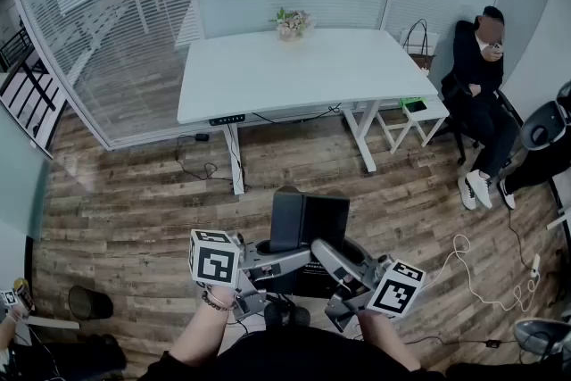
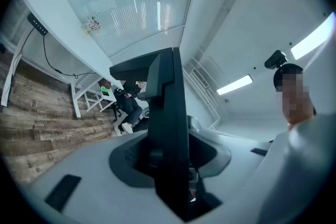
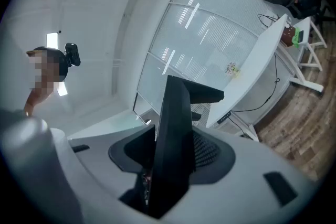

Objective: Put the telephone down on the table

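Note:
The black telephone (image 1: 308,222) hangs in the air over the wooden floor, well short of the white table (image 1: 294,71). Both grippers grip it from opposite sides. My left gripper (image 1: 278,260) is shut on its left side and my right gripper (image 1: 328,261) on its right side. In the left gripper view the telephone (image 2: 168,123) shows edge-on as a dark slab between the grey jaws of the left gripper (image 2: 173,168). The right gripper view gives the same edge-on telephone (image 3: 176,134) clamped in the right gripper (image 3: 167,162). The pads themselves are hidden behind the slab.
A small flower pot (image 1: 292,22) stands at the table's far edge. A person (image 1: 477,76) sits at the right beside a white stool (image 1: 415,111). White cable (image 1: 464,263) lies on the floor at the right. A glass wall (image 1: 107,22) runs behind and to the left.

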The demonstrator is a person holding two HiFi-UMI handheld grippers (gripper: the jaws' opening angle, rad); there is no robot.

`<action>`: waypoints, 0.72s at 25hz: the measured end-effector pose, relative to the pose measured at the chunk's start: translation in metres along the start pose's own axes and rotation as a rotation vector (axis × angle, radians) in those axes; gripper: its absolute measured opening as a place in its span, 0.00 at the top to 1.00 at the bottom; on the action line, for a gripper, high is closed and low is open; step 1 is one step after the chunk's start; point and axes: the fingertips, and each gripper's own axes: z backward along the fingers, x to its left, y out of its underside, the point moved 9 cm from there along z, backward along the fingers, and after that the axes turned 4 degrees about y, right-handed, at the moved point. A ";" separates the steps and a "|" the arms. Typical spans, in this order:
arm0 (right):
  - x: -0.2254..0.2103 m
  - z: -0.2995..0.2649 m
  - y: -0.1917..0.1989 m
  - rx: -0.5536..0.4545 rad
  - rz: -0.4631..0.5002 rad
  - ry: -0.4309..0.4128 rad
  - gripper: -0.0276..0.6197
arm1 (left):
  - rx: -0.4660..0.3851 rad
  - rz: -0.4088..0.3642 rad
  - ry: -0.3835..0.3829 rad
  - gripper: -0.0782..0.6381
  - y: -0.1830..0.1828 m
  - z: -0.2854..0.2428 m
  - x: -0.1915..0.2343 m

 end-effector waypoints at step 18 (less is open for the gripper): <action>-0.001 -0.015 -0.009 0.015 0.043 -0.060 0.66 | -0.036 -0.080 -0.027 0.63 -0.011 0.005 -0.003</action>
